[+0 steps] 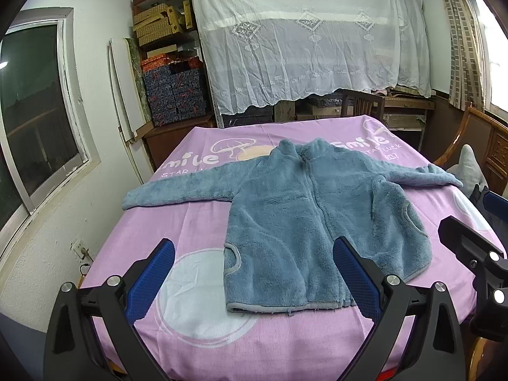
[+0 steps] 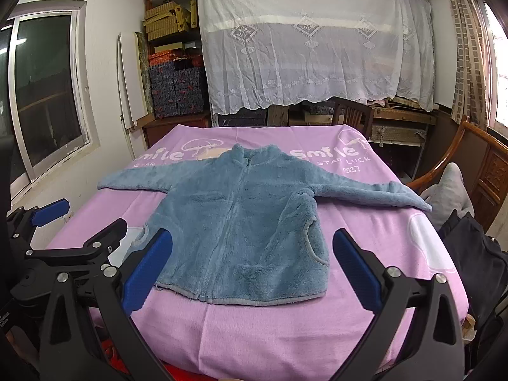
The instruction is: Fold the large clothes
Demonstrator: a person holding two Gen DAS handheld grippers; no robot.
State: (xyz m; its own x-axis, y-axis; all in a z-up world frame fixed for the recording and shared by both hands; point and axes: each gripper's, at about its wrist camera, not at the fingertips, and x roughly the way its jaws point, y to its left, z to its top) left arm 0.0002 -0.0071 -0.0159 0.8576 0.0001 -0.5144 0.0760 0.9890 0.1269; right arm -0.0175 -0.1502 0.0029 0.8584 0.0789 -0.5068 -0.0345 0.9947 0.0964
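A blue fleece zip jacket (image 1: 304, 209) lies flat, front up, on a table with a pink printed cloth (image 1: 190, 228), both sleeves spread out sideways and the collar at the far end. It also shows in the right wrist view (image 2: 241, 231). My left gripper (image 1: 254, 260) is open and empty, above the jacket's near hem at its left side. My right gripper (image 2: 252, 254) is open and empty, above the near hem at its right side. The right gripper shows at the right edge of the left wrist view (image 1: 470, 222), and the left gripper shows at the left of the right wrist view (image 2: 85, 219).
The pink cloth (image 2: 285, 333) covers the whole table. Behind stand shelves of boxes (image 1: 171, 73) and a shelf unit under a white lace curtain (image 1: 304, 38). A wooden chair (image 1: 362, 101) is at the far edge. A window (image 1: 35, 111) is on the left wall. Dark clothes (image 2: 476, 254) lie at right.
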